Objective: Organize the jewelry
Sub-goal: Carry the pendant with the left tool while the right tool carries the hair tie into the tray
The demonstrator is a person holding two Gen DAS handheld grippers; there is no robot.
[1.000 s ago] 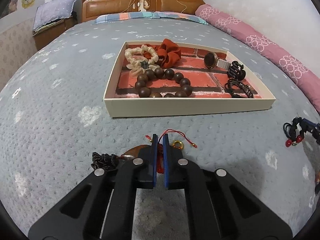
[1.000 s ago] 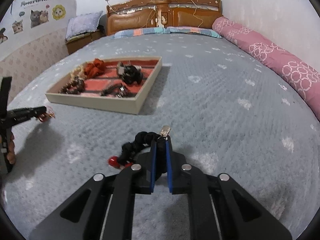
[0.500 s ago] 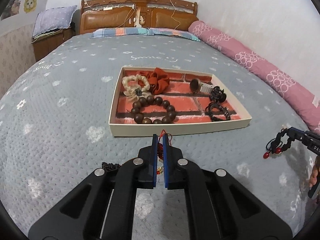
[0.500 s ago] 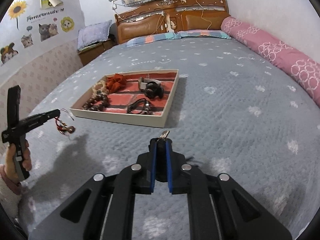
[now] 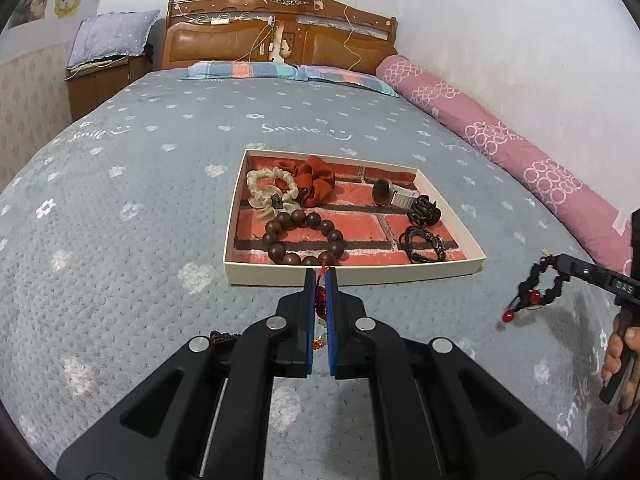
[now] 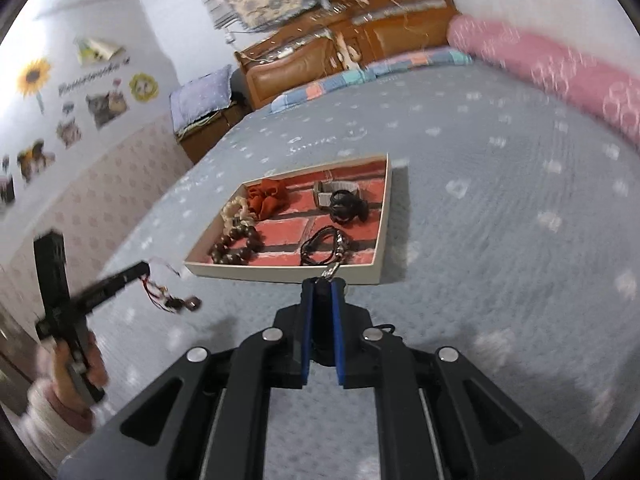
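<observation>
The bedspread (image 5: pixel 120 240) is matt grey cloth with a nubbly, quilted weave, and the tray (image 5: pixel 352 274) on it looks like plain cream cardboard with a printed red-brick paper floor. In it lie a bracelet (image 5: pixel 304 240) of smooth, glossy dark wooden beads, two soft gathered cloth scrunchies (image 5: pixel 316 180), a watch (image 5: pixel 384 192) with a shiny metal case, and a glossy black plastic hair clip (image 5: pixel 424 210). The gripper arms are matt black plastic with bright metal screws, its fingers (image 5: pixel 308 320) faced with smooth blue pads; the headboard (image 5: pixel 280 46) is polished wood with leathery brown panels.
</observation>
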